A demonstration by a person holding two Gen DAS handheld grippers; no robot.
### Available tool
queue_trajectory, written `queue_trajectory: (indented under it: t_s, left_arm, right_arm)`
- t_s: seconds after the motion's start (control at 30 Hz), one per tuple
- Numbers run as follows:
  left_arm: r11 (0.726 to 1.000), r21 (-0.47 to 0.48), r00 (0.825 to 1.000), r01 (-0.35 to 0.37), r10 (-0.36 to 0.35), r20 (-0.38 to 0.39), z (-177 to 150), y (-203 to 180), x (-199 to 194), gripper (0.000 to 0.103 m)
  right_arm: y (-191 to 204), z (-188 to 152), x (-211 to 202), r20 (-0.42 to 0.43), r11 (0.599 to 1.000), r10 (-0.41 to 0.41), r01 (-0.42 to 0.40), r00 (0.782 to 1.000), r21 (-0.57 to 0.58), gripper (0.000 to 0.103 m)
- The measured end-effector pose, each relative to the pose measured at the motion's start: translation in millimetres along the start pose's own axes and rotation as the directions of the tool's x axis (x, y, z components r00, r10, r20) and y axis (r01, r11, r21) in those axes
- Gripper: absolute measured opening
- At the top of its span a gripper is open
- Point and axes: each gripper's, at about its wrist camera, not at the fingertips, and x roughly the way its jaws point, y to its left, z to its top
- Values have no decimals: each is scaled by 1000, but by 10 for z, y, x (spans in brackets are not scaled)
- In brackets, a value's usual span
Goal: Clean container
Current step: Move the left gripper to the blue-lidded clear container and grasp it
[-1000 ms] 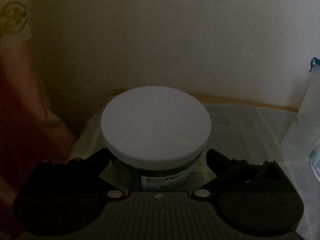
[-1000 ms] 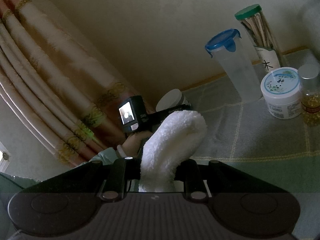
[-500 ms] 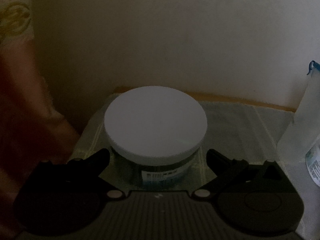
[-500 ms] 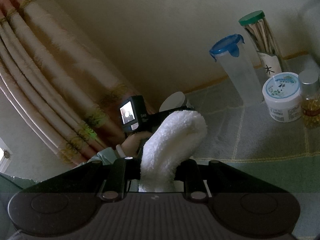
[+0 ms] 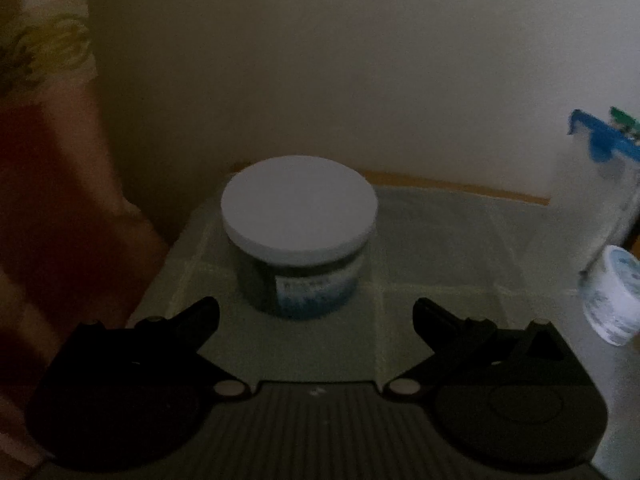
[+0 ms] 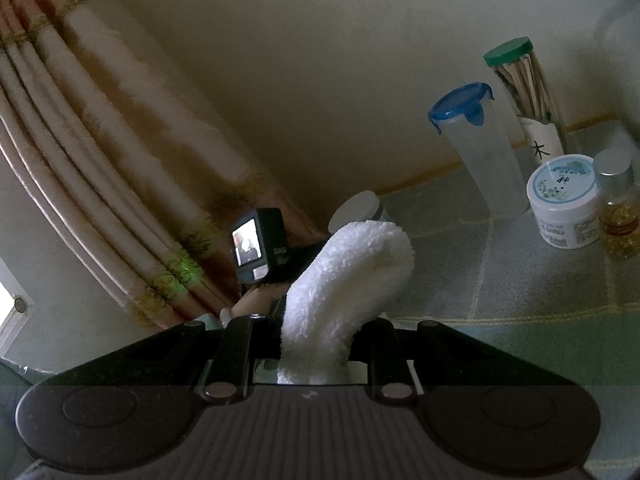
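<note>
Fingers [image 5: 200, 312] of the left gripper [image 5: 316, 312] stand spread wide and empty, one to each side of the short round jar with a flat white screw lid [image 5: 299, 208], which stands upright on the desk covered in a pale green checked cloth [image 5: 440, 280], just ahead of the tips and not touched by them; fingers of the right gripper [image 6: 316, 344] are clenched on a folded white fleecy cloth [image 6: 352, 276], whose loose end sticks up and forward between them; the jar sits near the desk's corner by the wall and a pink curtain [image 5: 60, 200], well apart from the tall clear tumbler with a blue clip lid [image 6: 480, 148] and the small white cream tub [image 6: 564, 200]; judging by its looks, the jar is rigid plastic or glass, probably light and smooth enough to skid or turn under a wipe; its wall below the lid, where the label [image 5: 316, 288] shows, seems the sound place to pinch, leaving the top free for the soft, yielding cloth.
</note>
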Motion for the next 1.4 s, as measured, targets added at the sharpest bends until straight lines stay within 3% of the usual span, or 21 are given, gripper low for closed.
queue_trajectory:
  t_s: [0.3,0.83,1.07,1.4]
  left_arm:
    - [996,1,995,94,-94,9,-50,-239,-352,102]
    - [966,112,969,233,-240,51,-44,-956,-693,102]
    - [952,184,962,244,-261,78,8,-1306,-688,102]
    - [949,221,957,226,-259,130,177,-1697,-391,102]
  right_arm:
    - [7,-100,-118,14,1000,-6,6,1000,4,23]
    - [-135,-207,-388,70,999,-30,26,997,45,23]
    - [-279,-208,-490,89,997,-41,34,995,70,23]
    - [-488,-187,-570,106,993,-54,42,993,106,23]
